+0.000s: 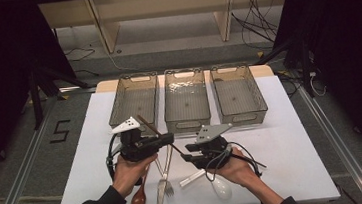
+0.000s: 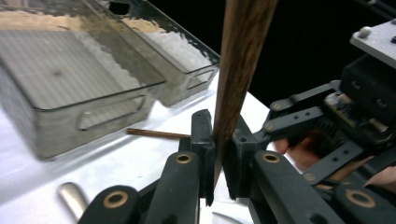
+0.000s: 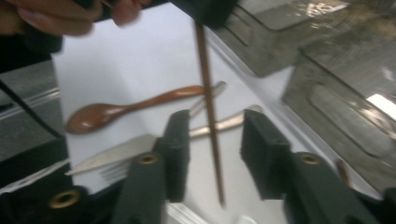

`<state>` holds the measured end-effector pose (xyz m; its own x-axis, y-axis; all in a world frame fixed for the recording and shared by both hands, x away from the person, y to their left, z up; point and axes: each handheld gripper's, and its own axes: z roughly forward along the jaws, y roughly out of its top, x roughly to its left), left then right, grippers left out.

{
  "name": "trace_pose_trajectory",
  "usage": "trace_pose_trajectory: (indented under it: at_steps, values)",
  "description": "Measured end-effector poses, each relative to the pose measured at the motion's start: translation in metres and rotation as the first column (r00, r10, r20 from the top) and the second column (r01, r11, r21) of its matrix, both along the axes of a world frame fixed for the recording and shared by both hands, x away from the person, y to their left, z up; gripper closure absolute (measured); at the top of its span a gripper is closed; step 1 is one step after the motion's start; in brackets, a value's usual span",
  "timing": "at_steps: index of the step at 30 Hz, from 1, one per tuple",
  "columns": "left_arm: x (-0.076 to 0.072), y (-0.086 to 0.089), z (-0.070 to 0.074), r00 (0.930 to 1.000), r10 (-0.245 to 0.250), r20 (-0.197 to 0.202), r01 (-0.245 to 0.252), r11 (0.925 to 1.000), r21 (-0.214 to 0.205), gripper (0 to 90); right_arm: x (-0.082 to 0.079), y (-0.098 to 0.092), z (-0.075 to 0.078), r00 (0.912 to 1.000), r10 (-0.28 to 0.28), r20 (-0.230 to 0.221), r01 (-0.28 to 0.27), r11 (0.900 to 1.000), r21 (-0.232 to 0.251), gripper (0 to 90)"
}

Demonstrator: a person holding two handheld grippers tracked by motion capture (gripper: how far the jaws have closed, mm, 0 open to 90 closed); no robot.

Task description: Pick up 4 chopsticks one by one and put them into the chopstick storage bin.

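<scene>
1. On the left side of the white table [image 1: 293, 136] a person's left hand [image 1: 128, 171] holds the left gripper [image 2: 218, 154]. Its jaws are pressed tight on a brown wooden chopstick [image 2: 238, 70] — the stick stands up between the pads.

2. The chopstick [image 1: 157, 131] is off the table, slanting from near the left bin [image 1: 133, 100] down toward the right gripper [image 3: 212, 140].

3. The right gripper's jaws are partly apart, one on each side of the stick, and the pads are not touching it. So the stick now hangs from the left gripper alone.

4. I think this is a pass from one gripper to the other. To do it well, the right gripper should back away straight and slow — no bumping the stick.

5. The left gripper should keep squeezing. A thin stick can turn or slip in the pads.

6. A second chopstick [image 2: 156, 134] lies on the table in front of the bins.

7. Under the grippers lie a wooden spoon [image 1: 139, 199], a fork [image 1: 163, 184] and a white spoon [image 1: 221, 187]. Lift the stick high enough to pass over them.

8. Three see-through bins wait at the back — left, middle bin [image 1: 186, 99] and right bin [image 1: 238, 94]. I cannot tell which one the stick is meant for.
</scene>
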<state>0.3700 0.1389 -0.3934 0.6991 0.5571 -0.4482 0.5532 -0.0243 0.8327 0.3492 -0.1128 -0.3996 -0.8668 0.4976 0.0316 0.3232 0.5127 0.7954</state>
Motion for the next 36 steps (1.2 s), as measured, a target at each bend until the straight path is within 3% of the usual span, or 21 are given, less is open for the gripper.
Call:
trace_pose_trajectory:
  at_steps: [3,11,24,36]
  values:
    - [0.007,0.010,0.002,0.9998,0.020,-0.002,-0.020,0.9995,0.024,83.3,0.006,-0.017,0.004,0.9983,-0.057,-0.013,0.057,0.9982,-0.016,47.9]
    - [0.025,0.038,0.010,0.9976,0.066,-0.023,-0.064,0.9970,0.043,83.2,0.012,-0.045,0.007,0.9903,-0.126,-0.059,0.126,0.9920,-0.011,37.1]
    - [0.055,0.071,0.034,0.9894,0.139,-0.042,-0.137,0.9895,0.047,83.1,0.013,-0.080,0.000,0.9711,-0.207,-0.120,0.205,0.9784,-0.028,30.8]
    - [0.091,0.087,0.052,0.9776,0.205,-0.048,-0.200,0.9756,0.089,83.0,0.009,-0.084,0.001,0.9714,-0.199,-0.130,0.198,0.9800,-0.016,28.4]
